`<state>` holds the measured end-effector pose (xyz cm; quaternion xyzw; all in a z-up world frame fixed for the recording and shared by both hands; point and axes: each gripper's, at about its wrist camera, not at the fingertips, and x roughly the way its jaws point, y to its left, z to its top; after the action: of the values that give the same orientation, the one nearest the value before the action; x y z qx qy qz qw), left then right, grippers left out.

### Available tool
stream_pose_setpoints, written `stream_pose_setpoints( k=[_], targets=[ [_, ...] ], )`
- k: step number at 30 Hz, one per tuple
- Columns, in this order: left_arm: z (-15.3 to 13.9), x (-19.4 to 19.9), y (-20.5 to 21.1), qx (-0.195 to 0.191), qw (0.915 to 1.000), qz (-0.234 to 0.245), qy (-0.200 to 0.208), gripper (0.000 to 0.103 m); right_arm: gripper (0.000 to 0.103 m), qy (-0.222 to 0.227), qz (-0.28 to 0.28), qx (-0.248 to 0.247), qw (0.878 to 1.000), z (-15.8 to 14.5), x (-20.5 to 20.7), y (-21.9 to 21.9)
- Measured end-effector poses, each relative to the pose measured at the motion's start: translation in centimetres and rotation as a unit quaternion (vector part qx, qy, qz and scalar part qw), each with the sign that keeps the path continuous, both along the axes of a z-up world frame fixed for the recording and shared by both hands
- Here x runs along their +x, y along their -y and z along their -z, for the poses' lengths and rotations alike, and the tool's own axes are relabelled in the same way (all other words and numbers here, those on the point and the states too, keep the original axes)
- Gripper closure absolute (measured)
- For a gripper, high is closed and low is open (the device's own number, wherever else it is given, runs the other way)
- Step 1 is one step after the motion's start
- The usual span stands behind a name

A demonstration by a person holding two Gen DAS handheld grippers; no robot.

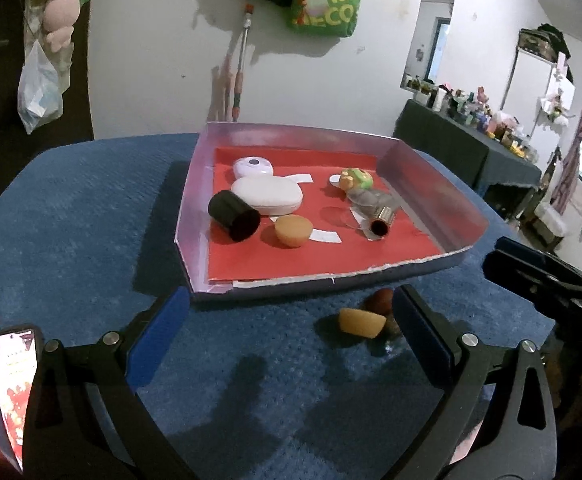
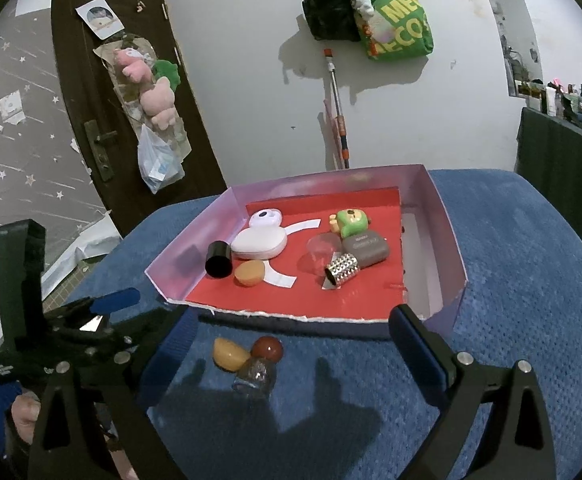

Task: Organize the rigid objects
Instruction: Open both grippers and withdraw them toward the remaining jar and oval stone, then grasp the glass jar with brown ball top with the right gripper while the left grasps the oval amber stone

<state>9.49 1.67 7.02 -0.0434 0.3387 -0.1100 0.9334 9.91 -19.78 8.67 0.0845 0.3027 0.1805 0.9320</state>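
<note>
Both my grippers hang over a blue table (image 1: 71, 216) covered in a nubbly, woven cloth. My left gripper (image 1: 291, 340) has its jaws wide apart, nothing between the flat blue pads, and my right gripper (image 2: 291, 356) stands just as wide and just as empty.

In front of me sits a shallow tray (image 2: 447, 220) with thin, glossy lilac walls and a red paper floor. Inside it lie a black cylinder (image 1: 234, 216) on its side, a smooth white oval case (image 1: 269, 196), a round white disc (image 1: 253, 167) behind that, and a matte orange sponge (image 1: 293, 231) shaped like a cupcake. On the other side are a green toy (image 2: 351, 222), a grey rounded box (image 2: 365, 248), a clear dome (image 2: 323, 250) and a studded silver tube (image 2: 342, 269).

Still on the cloth, just outside the tray's near wall, are three small things clustered together: a second orange sponge (image 2: 230, 354), wedge-like and soft-looking, a shiny brown-red ball (image 2: 267, 348), and a small clear jar (image 2: 255, 376) touching both. In the right wrist view they lie between my right pads, nearer the left one, ahead of the tips. In the left wrist view they sit just beside the inner face of the right-hand pad.

A phone (image 1: 13, 376) with a lit screen lies at the left edge of the table.
</note>
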Motion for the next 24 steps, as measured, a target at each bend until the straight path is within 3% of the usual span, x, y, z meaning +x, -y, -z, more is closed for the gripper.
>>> stream_pose_setpoints(
  k=[5, 11, 24],
  targets=[
    [0.7, -0.3, -0.1, -0.033, 0.9991, 0.022, -0.014, 0.0, 0.027, -0.007, 0.003, -0.008, 1.0, 0.8, -0.5, -0.1],
    [1.4, 0.0, -0.1, -0.032, 0.999, 0.019, -0.026, 0.0, 0.039, -0.037, -0.012, -0.015, 0.999, 2.6, -0.3, -0.8],
    [3.0, 0.8, 0.4, -0.033, 0.9978, 0.032, -0.048, 0.0, 0.04, -0.082, -0.037, -0.057, 0.994, 6.3, 1.3, -4.3]
  ],
)
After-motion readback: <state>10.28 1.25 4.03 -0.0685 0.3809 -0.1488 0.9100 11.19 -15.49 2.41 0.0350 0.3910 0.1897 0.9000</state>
